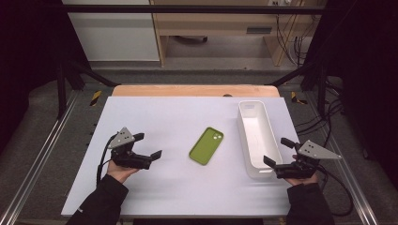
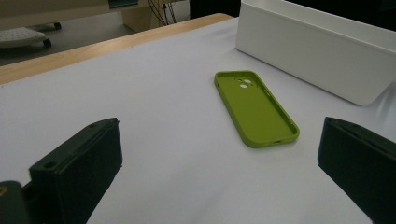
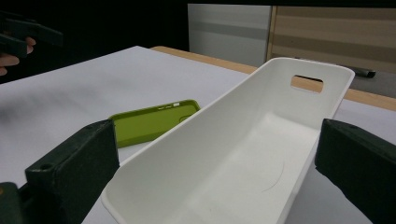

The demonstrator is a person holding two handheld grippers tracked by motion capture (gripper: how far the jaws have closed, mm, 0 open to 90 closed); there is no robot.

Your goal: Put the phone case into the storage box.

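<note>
From the high view, the green phone case (image 1: 206, 146) lay flat near the middle of the white desk (image 1: 164, 117), just left of the long white tray (image 1: 257, 138) and apart from it. The left tool (image 1: 150, 146) hovered well left of the case with its jaws spread and nothing between them, pointed toward it, probably lined up for a pick. The right tool (image 1: 278, 151), likewise released, sat at the tray's near end, likely to steady it.

In the left gripper view, the case (image 2: 256, 108) lay ahead between the parted jaws, hollow side up. It was a thin olive-green shell with a raised rim, rounded corners and camera cut-outs at its far end. The tray's wall (image 2: 317, 49) stood beyond it.

In the right gripper view, the jaws straddled the tray (image 3: 243, 154), which was empty inside, with a slot handle in its far wall. The case's edge (image 3: 149, 122) showed left of the tray.
</note>
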